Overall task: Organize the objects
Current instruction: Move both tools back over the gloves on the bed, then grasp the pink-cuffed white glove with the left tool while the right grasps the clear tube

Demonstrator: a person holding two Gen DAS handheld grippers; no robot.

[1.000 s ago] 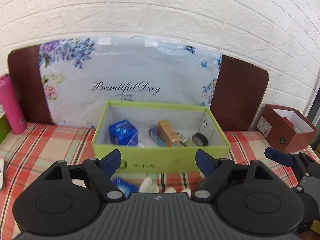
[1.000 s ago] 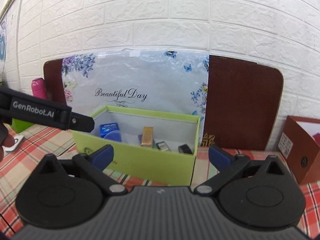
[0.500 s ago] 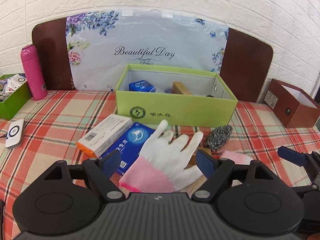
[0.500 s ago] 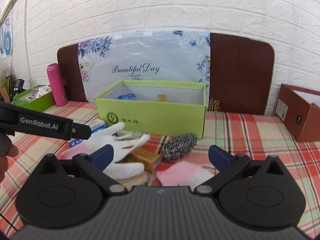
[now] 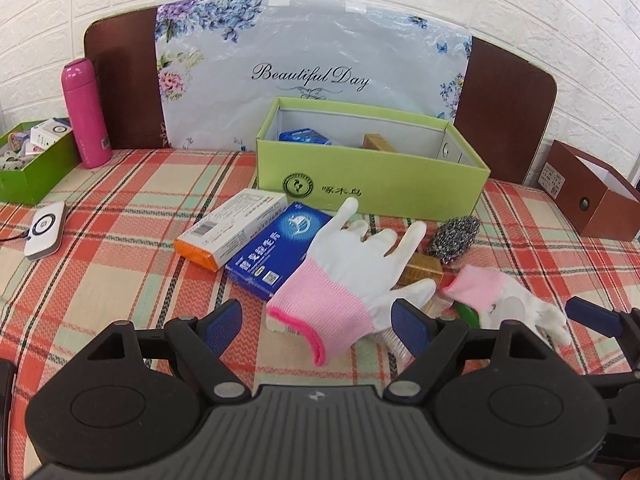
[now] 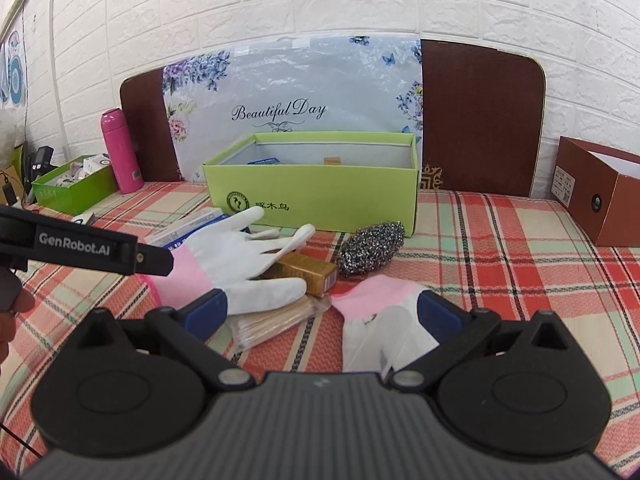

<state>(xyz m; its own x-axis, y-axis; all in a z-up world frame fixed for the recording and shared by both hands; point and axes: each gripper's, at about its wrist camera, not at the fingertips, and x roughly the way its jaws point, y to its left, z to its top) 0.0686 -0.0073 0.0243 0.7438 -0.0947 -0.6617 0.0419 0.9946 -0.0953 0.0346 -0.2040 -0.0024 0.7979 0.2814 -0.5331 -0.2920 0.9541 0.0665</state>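
Observation:
A light green open box (image 5: 372,184) stands at the back of the plaid table; it also shows in the right wrist view (image 6: 320,196). In front of it lie a white-and-orange carton (image 5: 232,228), a blue carton (image 5: 276,252), a white glove with a pink cuff (image 5: 344,280), a gold box (image 6: 308,272), a steel scourer (image 6: 370,248) and a second glove (image 6: 380,312). My left gripper (image 5: 316,322) is open above the first glove's cuff. My right gripper (image 6: 320,312) is open above the second glove, holding nothing.
A pink bottle (image 5: 86,116) and a dark green box (image 5: 36,160) of small items stand at the left. A white device (image 5: 44,230) lies near the left edge. A brown box (image 5: 592,196) stands at the right. A floral panel (image 5: 312,68) leans on the wall.
Both grippers have pulled back and up from the green box. The loose objects in front of it have come into view. Both stay open.

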